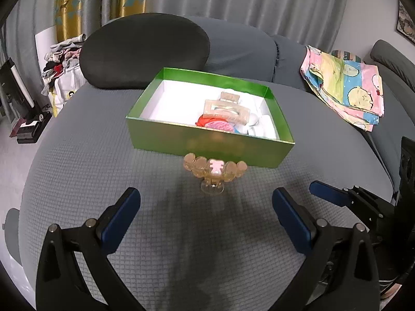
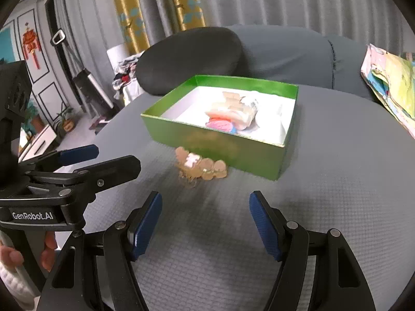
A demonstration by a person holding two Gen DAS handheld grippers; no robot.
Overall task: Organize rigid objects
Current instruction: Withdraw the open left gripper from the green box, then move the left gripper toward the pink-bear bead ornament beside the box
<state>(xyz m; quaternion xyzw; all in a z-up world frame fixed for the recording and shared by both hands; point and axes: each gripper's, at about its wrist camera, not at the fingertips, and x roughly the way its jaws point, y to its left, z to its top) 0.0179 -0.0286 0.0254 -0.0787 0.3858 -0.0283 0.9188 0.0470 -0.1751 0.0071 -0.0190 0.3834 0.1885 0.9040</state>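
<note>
Left wrist view: left gripper (image 1: 206, 202) spread wide, holding nothing, above the grey textured cover (image 1: 77, 181); amber hair clip (image 1: 214, 172) at 12 o'clock from the fingertips, just beside the near wall of the green box (image 1: 207, 142); beige claw clip (image 1: 225, 111) and other small items inside; right gripper (image 1: 326, 193) at 3 o'clock. Right wrist view: right gripper (image 2: 205, 207) likewise agape and empty; amber hair clip (image 2: 201, 167) at 12 o'clock, against the green box (image 2: 220, 150); left gripper (image 2: 103, 159) at 9 o'clock.
</note>
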